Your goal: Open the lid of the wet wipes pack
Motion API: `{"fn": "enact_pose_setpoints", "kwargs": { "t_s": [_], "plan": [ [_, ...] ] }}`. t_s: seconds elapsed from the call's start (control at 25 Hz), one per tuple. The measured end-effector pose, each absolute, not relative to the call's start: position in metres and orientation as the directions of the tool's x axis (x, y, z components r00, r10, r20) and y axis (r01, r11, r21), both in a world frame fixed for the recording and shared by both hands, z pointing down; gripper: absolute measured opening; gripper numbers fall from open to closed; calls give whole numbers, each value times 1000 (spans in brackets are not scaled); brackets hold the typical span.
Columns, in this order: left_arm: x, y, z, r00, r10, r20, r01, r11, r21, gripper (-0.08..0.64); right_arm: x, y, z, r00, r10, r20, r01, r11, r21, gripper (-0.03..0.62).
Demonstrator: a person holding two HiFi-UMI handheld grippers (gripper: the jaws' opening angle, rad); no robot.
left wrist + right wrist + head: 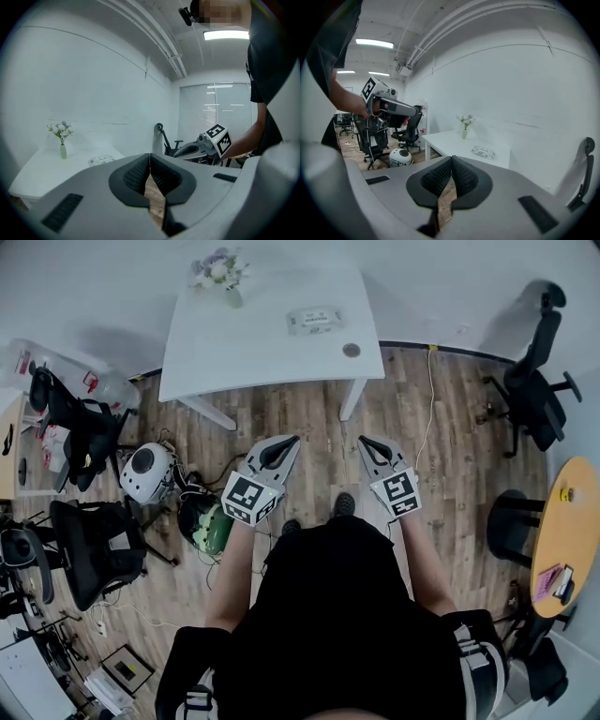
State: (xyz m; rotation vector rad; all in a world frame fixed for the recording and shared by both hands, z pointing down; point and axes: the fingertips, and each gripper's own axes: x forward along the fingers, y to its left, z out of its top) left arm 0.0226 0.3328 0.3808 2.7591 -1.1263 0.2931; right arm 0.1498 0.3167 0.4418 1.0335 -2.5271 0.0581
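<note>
The person in the dark top (347, 615) is standing on the wooden floor (309, 418), holding both tools out in front, side by side and apart from each other. The left gripper (287, 443) is keeping its jaws together, the black ribbed pads meeting at the tips with nothing caught between them. The right gripper (367, 442) is doing the same: its jaws are pressed shut and empty. Both are pointing over bare floor toward the white table (234, 348), well short of its near edge. Off to the person's left, a round white device (145, 472) and a green one (208, 523) are sitting on the floor among cables, beside black office chairs (89, 549). Another black chair (534, 395) is standing off to the right. On the table, a small round dark object (352, 350) is resting near the front corner. Beyond it the wet wipes pack (314, 320) is lying flat near the table's far right part, its lid down, with neither tool touching it. Farther left, a small vase of flowers (223, 276) is standing upright by the back edge, close to the white wall (94, 277).
</note>
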Motion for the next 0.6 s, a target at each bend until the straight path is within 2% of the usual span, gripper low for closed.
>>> {"fn": "enact_pose_setpoints", "kwargs": {
  "t_s": [0.6],
  "plan": [
    [86,289,383,644,-722,255,-753,-657,40,25,211,262,450,-701,-608,372,-624,776,93,15]
  ]
}}
